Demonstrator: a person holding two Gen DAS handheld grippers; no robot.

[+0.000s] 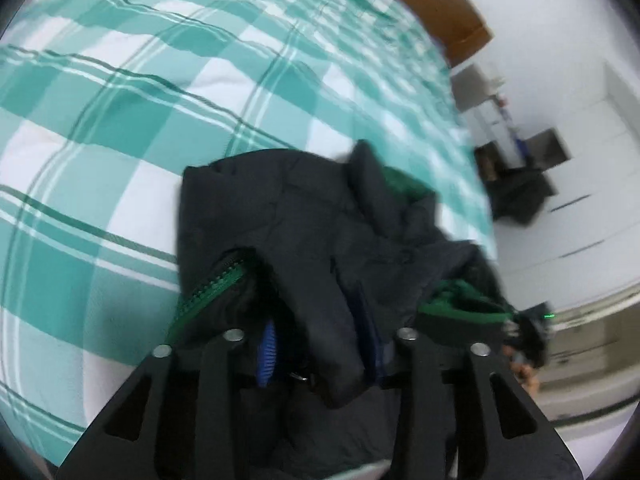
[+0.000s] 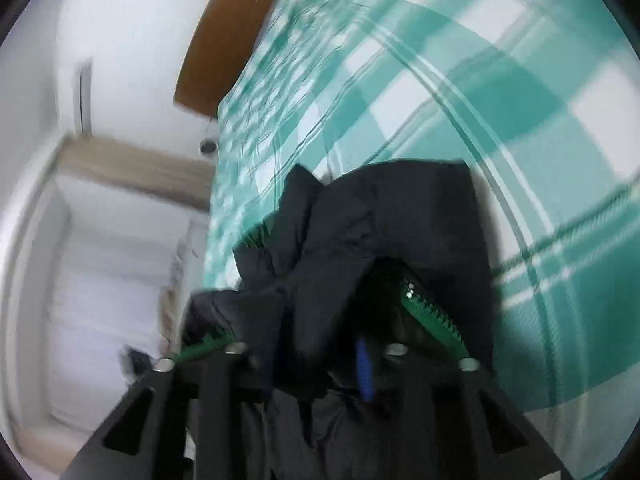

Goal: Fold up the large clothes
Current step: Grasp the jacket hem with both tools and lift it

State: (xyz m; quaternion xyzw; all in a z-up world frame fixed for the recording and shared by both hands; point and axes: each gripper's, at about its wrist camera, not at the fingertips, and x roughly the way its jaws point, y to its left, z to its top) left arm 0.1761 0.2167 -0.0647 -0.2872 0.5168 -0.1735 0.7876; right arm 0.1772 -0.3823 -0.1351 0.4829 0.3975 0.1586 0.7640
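- Left wrist view: the left gripper (image 1: 320, 340) is pointing down over a dark jacket (image 1: 304, 216) that is lying bunched on the bed (image 1: 100, 128).
- Its jaws are standing apart; jacket cloth is lying between them, and the pads are not seen pressing on it. One blue pad (image 1: 267, 356) is showing at the inner side of the left finger.
- A green zip (image 1: 208, 284) is running along the opening at the jacket's near left edge, and green lining (image 1: 460, 304) is showing at its right edge.
- The bed cover is checked in teal and white; the jacket is sitting near the bed's right edge in this view.
- A brown headboard (image 1: 440, 12) is standing at the far end of the bed, against a white wall (image 1: 560, 20).
- Right wrist view: the right gripper (image 2: 316, 356) is hanging over the same jacket (image 2: 400, 216), with its jaws open and loose folds of cloth lying between them.
- A blue pad (image 2: 364, 372) is showing beside the right finger, and the green zip (image 2: 432, 312) is running diagonally just above it.
- The jacket is resting near the bed's (image 2: 520, 100) left edge in this view, with the headboard (image 2: 224, 40) beyond it.
- Both views are blurred, so fine detail of the cloth cannot be told.
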